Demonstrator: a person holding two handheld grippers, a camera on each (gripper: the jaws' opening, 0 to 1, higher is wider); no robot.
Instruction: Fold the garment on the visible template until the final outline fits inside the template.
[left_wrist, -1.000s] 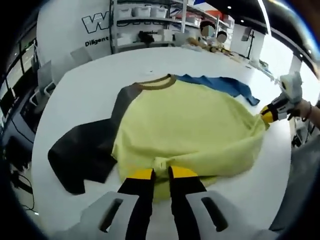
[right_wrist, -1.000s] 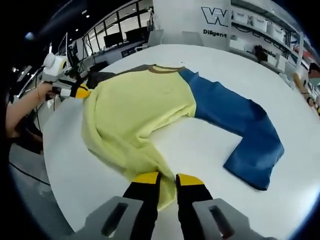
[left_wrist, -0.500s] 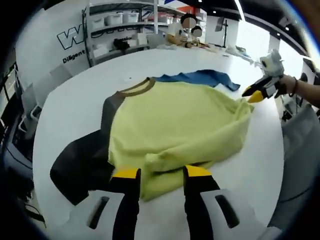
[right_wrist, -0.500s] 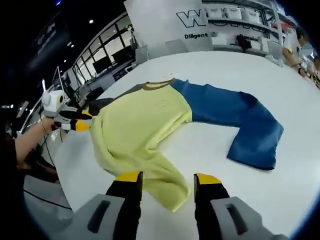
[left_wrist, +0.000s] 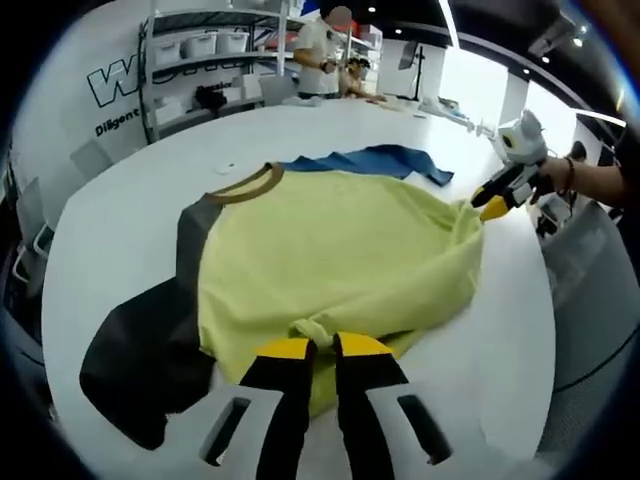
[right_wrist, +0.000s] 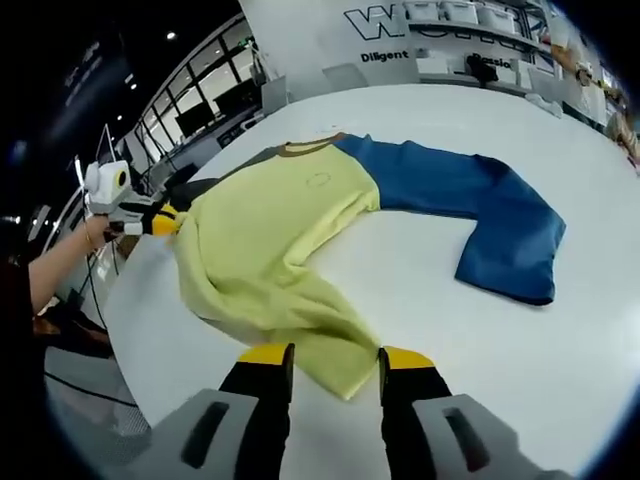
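A shirt (left_wrist: 330, 250) with a yellow body, brown collar (left_wrist: 245, 183), black sleeve (left_wrist: 140, 350) and blue sleeve (right_wrist: 480, 215) lies spread on a white round table (left_wrist: 130, 210). My left gripper (left_wrist: 322, 347) is shut on a bunched bit of the yellow hem near the black sleeve. In the right gripper view it shows at the left (right_wrist: 165, 222), pinching that corner. My right gripper (right_wrist: 335, 356) is open, its jaws either side of the other hem corner (right_wrist: 340, 350), which rests flat on the table. In the left gripper view the right gripper (left_wrist: 490, 207) touches the shirt's far corner.
Shelves with white bins (left_wrist: 200, 45) and a standing person (left_wrist: 320, 50) are beyond the table. A grey chair (left_wrist: 600, 300) stands at the table's right edge. A hand and forearm (right_wrist: 60, 260) hold the left gripper. Bare white tabletop (right_wrist: 520, 370) surrounds the shirt.
Both grippers let go of the hem half a second ago. The left has shut on the bunched hem again. The right stays open, slightly narrower, lower over its corner.
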